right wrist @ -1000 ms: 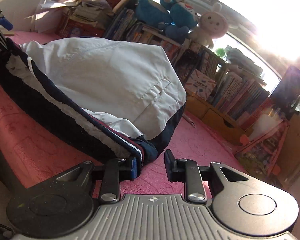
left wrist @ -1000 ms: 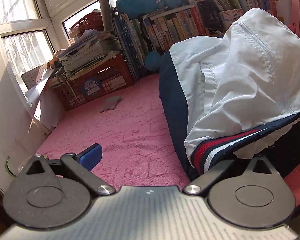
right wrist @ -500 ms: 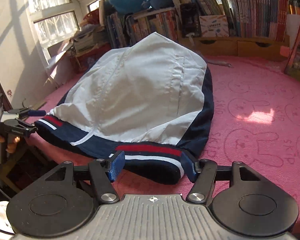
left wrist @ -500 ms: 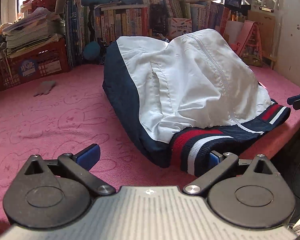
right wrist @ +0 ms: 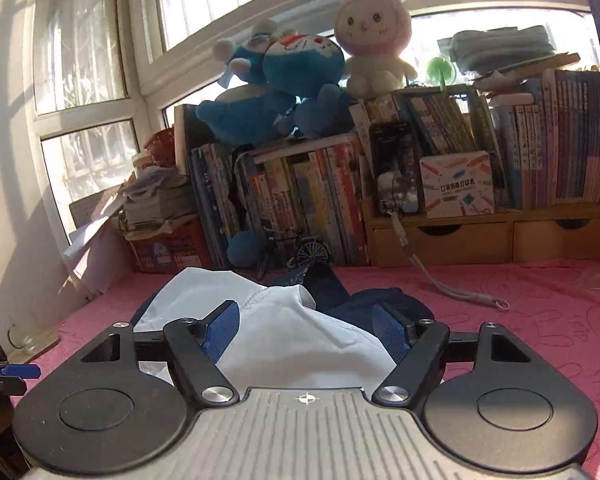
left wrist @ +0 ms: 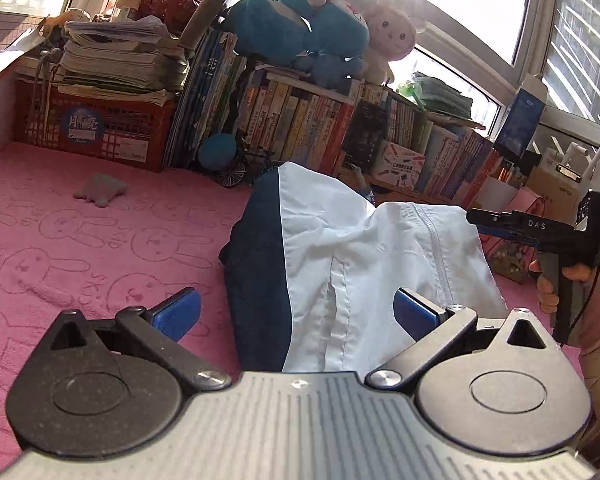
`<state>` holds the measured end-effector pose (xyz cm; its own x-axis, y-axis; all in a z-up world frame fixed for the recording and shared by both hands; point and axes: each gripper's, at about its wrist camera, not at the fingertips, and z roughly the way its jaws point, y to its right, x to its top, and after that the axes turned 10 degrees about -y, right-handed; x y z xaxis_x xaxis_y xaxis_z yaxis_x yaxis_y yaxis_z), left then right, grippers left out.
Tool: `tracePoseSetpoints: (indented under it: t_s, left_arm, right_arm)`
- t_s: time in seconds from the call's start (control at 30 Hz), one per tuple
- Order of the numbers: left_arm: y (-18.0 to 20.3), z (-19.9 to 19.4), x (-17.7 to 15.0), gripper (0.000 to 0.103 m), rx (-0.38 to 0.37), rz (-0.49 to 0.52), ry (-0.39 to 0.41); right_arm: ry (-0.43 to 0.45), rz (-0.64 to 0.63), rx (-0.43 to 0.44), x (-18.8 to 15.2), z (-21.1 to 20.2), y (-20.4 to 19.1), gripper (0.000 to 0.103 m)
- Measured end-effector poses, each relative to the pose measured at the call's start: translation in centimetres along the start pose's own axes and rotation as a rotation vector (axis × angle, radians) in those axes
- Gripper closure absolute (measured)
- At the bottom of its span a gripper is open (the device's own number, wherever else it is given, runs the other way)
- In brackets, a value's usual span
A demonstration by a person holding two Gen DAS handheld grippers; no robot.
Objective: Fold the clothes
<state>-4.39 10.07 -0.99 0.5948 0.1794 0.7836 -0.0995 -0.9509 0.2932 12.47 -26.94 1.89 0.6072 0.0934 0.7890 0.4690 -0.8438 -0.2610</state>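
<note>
We held both grippers over the white and navy jacket (left wrist: 360, 264), which lay bunched on the pink bunny-print blanket (left wrist: 80, 240) just before the bookshelf (right wrist: 320, 200). The left gripper (left wrist: 296, 312) had its jaws spread wide, fabric passing between them with neither pad pressing it. The right gripper (right wrist: 306, 328) stood about half open, its jaws having just narrowed a little, cloth between them but, as far as we could tell, not pinched. We judged that closing now could catch several layers at once and drag the fold crooked. The red crate (left wrist: 88, 132) carried stacked papers, and the wooden drawers (right wrist: 500, 240) were shut, contents hidden.
</note>
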Motion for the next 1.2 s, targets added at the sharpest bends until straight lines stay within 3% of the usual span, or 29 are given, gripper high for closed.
tracePoseSetpoints:
  t_s: [0.07,0.13,0.3,0.47,0.57,0.67,0.73,0.8,0.87,1.0,1.07,1.13,1.17,1.2]
  left_arm:
    - [1.2,1.0,0.6,0.000,0.036,0.034,0.022]
    - [2.1,2.4,0.7,0.000,0.075,0.065,0.022]
    - [3.6,6.8,-1.5,0.000,0.151,0.082,-0.031]
    - [5.4,9.6,-4.6,0.000,0.272,0.204,-0.079]
    - [6.0,10.2,-5.2,0.000,0.330,0.269,-0.103]
    - [6.5,11.3,-5.1,0.000,0.353,0.294,-0.146]
    - [6.6,11.5,-5.2,0.000,0.362,0.301,-0.155]
    - [6.7,11.5,-5.3,0.000,0.367,0.302,-0.153]
    - [6.8,11.6,-5.3,0.000,0.372,0.303,-0.152]
    - [6.9,11.4,-5.3,0.000,0.383,0.307,-0.149]
    - [7.0,11.4,-5.3,0.000,0.387,0.307,-0.148]
    - [7.0,11.4,-5.3,0.000,0.394,0.303,-0.146]
    - [7.0,11.3,-5.3,0.000,0.402,0.298,-0.143]
    - [7.1,11.3,-5.3,0.000,0.408,0.295,-0.140]
  right_arm:
    - [-0.102,0.029,0.013,-0.2,3.2,-0.3,0.051]
    - [-0.176,-0.005,0.031,-2.0,5.0,-1.6,0.052]
    - [-0.247,-0.283,0.001,-8.2,3.7,-6.2,0.052]
    - [-0.289,-0.337,0.090,-10.9,1.3,-6.9,0.051]
    - [-0.242,-0.259,0.176,-10.3,-1.5,-5.3,0.032]
    - [-0.109,-0.100,0.213,-7.4,-4.1,-1.9,0.018]
    - [-0.009,0.044,0.170,-4.8,-4.4,0.9,0.003]
    - [0.042,0.201,0.028,-2.0,-2.6,3.8,0.000]
    - [-0.018,0.280,-0.121,0.4,1.0,5.4,0.000]
    - [-0.235,0.348,-0.086,2.3,8.3,6.1,0.000]
    - [-0.423,0.379,-0.143,1.5,11.9,6.1,0.001]
    - [-0.449,0.410,-0.173,0.6,12.9,6.1,0.014]
    - [-0.428,0.443,-0.161,0.6,12.2,6.4,0.056]
    - [-0.407,0.476,-0.150,0.6,11.4,6.7,0.082]
